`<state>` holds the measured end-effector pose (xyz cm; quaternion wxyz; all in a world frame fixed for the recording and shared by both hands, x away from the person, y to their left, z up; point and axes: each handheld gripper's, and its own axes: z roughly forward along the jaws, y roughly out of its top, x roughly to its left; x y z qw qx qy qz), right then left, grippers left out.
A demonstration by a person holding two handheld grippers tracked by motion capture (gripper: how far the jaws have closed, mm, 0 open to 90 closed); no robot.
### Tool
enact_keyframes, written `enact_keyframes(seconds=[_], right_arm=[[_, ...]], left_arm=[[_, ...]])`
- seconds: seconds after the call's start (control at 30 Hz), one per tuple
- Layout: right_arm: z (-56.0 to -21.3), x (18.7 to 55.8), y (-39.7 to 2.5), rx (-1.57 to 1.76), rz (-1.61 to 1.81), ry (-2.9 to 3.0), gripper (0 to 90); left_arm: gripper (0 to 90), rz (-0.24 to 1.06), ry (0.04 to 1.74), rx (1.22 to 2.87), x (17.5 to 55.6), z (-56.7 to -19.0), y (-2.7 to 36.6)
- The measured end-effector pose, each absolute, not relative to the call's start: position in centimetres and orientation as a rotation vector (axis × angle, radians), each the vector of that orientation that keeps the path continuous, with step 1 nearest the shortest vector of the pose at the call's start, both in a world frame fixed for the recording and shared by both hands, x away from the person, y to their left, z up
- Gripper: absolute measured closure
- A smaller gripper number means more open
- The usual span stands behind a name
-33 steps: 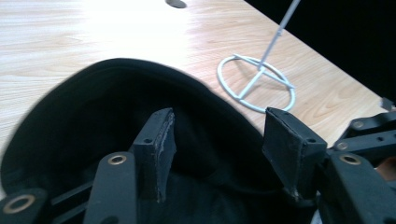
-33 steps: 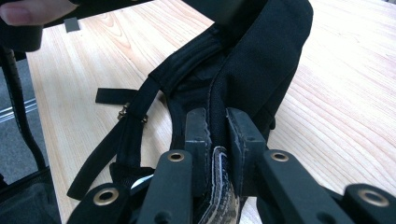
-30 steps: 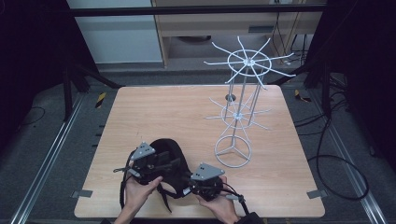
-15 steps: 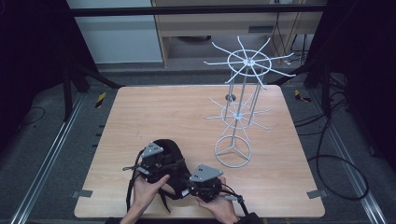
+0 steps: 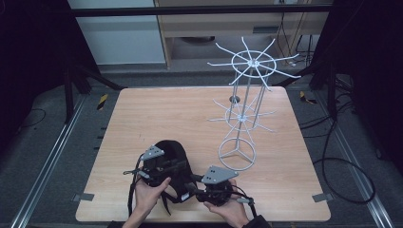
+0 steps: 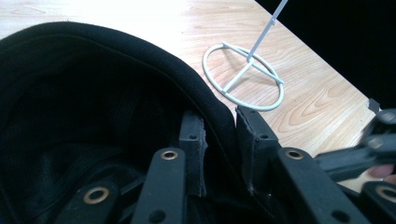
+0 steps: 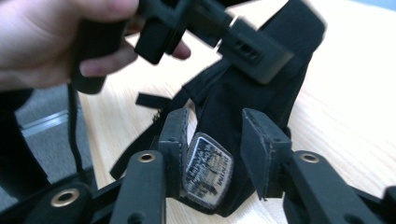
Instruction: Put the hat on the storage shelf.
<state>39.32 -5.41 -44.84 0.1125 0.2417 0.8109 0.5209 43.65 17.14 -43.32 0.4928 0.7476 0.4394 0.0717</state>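
Note:
A black fabric cap with loose straps lies near the table's front edge. My left gripper reaches in from its left side. In the left gripper view the cap's padded rim runs between the jaws, and the left gripper is shut on it. My right gripper comes at the cap from the right. In the right gripper view a hanging part of the cap with a silver label sits between the jaws of the right gripper, which stand apart, and the label touches one jaw.
A white wire rack with two tiers of radiating arms stands right of centre, its ring base just beyond the cap. The wooden table is bare at the back and left. Cables lie on the floor at the right.
My left gripper has moved right, farther onto the cap. The right gripper has shifted slightly, and the cap's near side has bunched between the two grippers.

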Motion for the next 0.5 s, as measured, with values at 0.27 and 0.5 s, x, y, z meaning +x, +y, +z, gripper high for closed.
enact_keyframes(seconds=[0.27, 0.5], right_arm=[[-43.3, 39.6, -8.6, 0.785, 1.563, 2.26, 59.3], [-43.8, 40.3, -9.9, 0.848, 1.523, 2.225, 58.1]], left_arm=[[80.1, 0.167, 1.028, 1.789, 43.0, -42.0, 18.1], [82.3, 0.186, 0.909, 1.79, 41.6, -40.0, 18.0]])
